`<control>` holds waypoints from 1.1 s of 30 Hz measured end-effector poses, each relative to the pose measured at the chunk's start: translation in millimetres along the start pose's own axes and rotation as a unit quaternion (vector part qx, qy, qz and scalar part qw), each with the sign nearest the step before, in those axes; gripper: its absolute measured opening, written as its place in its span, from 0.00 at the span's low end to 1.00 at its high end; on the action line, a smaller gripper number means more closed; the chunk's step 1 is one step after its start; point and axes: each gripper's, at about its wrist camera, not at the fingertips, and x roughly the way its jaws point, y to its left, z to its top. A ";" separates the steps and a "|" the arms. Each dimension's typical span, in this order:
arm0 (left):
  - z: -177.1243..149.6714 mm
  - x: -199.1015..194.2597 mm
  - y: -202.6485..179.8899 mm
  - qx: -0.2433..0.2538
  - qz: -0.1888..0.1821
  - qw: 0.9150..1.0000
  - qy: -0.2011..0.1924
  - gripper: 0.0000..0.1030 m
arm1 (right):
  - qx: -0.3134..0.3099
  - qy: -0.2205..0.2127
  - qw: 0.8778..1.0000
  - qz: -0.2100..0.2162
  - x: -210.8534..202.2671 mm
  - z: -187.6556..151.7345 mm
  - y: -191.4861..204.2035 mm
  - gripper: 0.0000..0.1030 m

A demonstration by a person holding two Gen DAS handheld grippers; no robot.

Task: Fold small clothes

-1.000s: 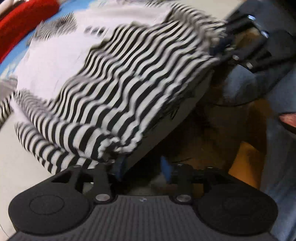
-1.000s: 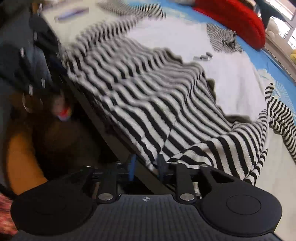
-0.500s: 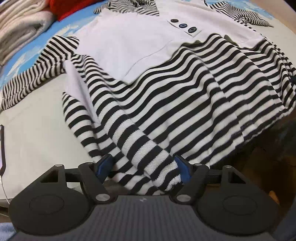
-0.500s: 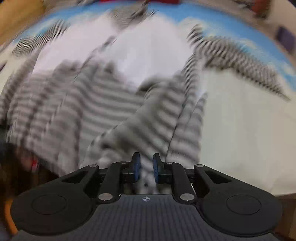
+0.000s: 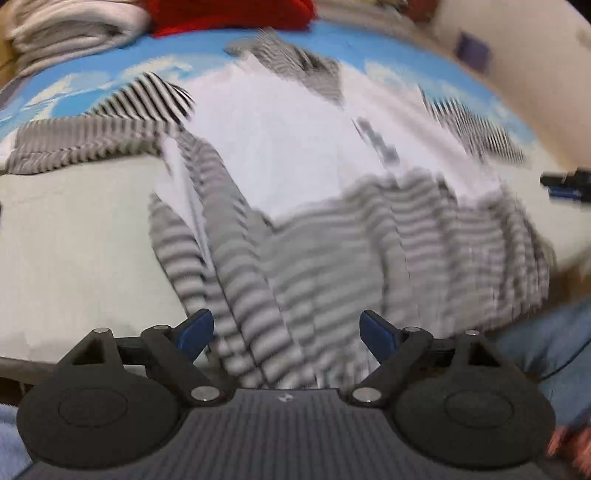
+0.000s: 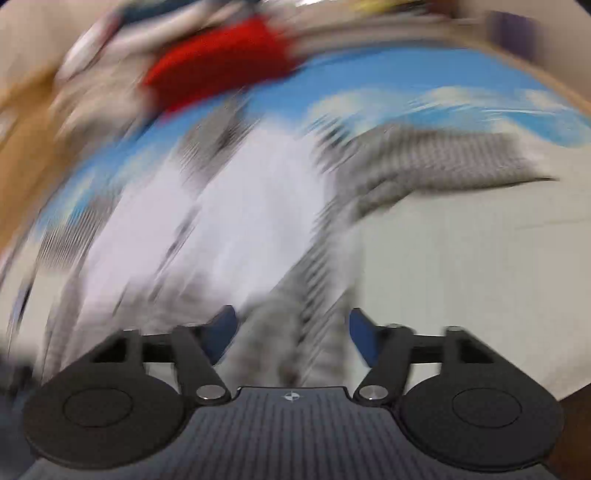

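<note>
A small shirt [image 5: 295, 155] with a white chest and black-and-white striped sleeves and lower half lies spread on the bed, its striped hem toward me. My left gripper [image 5: 286, 328] is open just above the striped hem, holding nothing. In the blurred right wrist view the same shirt [image 6: 240, 221] lies ahead. My right gripper [image 6: 293, 330] is open over its striped right edge. The right gripper's tip also shows at the far right of the left wrist view [image 5: 567, 186].
The bed has a pale sheet [image 5: 74, 251] near me and a blue cloud-print cover [image 5: 388, 62] behind. A red cushion [image 5: 229, 14] and folded white towels [image 5: 70, 29] lie at the back left. A jeans-clad leg [image 5: 546, 347] is at the lower right.
Both grippers have let go of the striped hem and opened wide. The shirt has been laid down flat on the bed. Both cameras are pulling back and swinging, which blurs the views.
</note>
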 end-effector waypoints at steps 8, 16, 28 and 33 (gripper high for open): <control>65.5 14.2 97.6 -0.212 0.091 0.969 -0.088 0.91 | 0.273 -0.042 0.960 -0.041 45.3 20.1 -2.4 0.69; 120.7 64.9 218.1 -0.391 0.103 0.906 -0.129 0.91 | 0.248 -0.063 0.964 -0.068 85.0 32.6 36.5 0.69; 128.1 107.4 322.5 -0.586 0.089 0.788 -0.169 0.25 | 0.150 -0.027 0.986 -0.067 132.8 38.2 90.9 0.69; 129.2 95.2 331.0 -0.569 0.095 0.798 -0.173 0.01 | 0.110 -0.011 0.992 -0.052 139.4 37.2 111.5 0.69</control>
